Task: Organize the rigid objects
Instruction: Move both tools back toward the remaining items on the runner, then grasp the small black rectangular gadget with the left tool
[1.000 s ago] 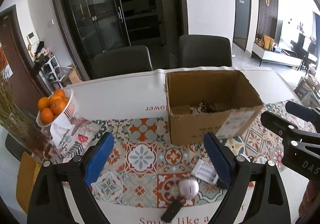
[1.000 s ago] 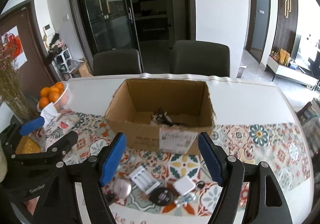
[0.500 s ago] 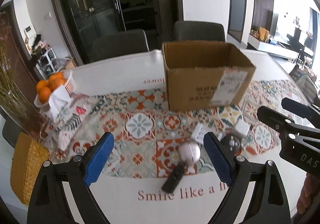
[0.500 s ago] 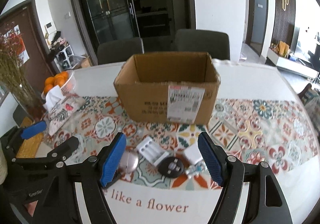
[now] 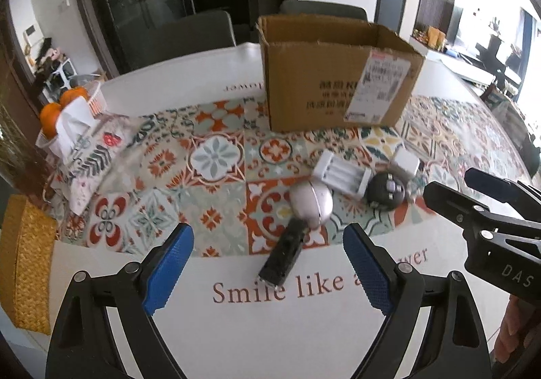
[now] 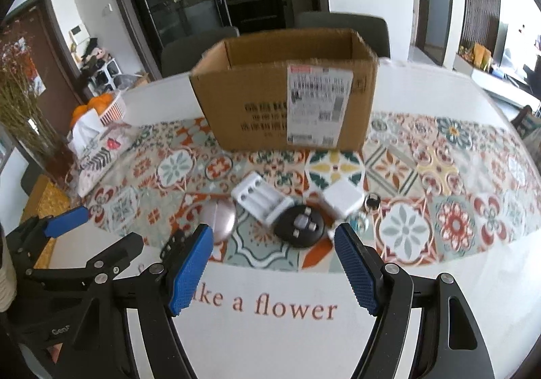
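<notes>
Left gripper [image 5: 267, 270]: bottom of the left wrist view, blue pads spread wide, nothing between them, above the white table edge printed "Smile like a…".
Right gripper [image 6: 274, 270]: bottom of the right wrist view, blue pads apart and gripping nothing; the left tool shows at its lower left.
Black rectangular device [image 5: 282, 257]: centre of the left view, just beyond the left pads, lying half on the white strip, half on the patterned cloth.
Silver egg-shaped case [image 5: 311, 205]: touching the far end of the black device; partly hidden behind the right tool's left pad in the right view.
Round black puck [image 6: 299, 227]: centre of the right view, between the right pads and just beyond them.
White battery charger [image 6: 262, 201]: just behind the puck, to its left.
White square adapter [image 6: 341, 201]: right of the charger, a small dark ring beside it.
Cardboard box [image 6: 287, 108]: upper centre, open-topped, shipping label on its near face, well behind the small items.
Oranges basket [image 5: 72, 105]: left edge, beside a tissue pack.
</notes>
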Demonstrator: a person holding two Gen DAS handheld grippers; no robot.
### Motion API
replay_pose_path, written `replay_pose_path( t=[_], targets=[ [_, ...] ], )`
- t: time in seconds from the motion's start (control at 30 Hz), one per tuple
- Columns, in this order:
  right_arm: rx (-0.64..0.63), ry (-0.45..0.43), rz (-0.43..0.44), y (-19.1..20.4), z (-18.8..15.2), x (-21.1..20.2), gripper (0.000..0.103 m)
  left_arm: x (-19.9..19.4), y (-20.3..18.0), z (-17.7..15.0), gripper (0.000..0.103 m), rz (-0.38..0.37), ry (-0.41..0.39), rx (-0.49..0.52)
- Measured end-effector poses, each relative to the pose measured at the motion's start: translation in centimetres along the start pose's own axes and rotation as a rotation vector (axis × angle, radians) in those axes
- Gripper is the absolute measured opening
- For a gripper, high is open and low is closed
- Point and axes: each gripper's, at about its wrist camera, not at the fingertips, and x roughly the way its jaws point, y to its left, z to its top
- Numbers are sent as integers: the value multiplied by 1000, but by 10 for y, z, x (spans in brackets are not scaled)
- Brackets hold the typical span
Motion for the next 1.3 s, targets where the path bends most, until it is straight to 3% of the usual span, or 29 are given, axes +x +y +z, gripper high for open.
replay_pose_path(
  t=[0.2,0.43,0.63,0.87,1.03,1.3],
  targets=[
    [33,58,-16,-2,-20,18,74,23,0,-13,85,-47,52,35],
    [32,51,-72,4,-37,26,74,45,-1,-27,81,-104,69,94],
    [16,61,-99,14,-50,36,74,65,4,-38,67,-140,62,133],
    [31,79,-123,18,-62,52,74,85,6,-43,58,-180,65,174],
    [6,45,-166,23,-67,52,74,95,3,-47,49,-196,69,196],
    [-13,23,-156,28,-67,55,74,101,2,-46,39,-212,41,186]
  ],
)
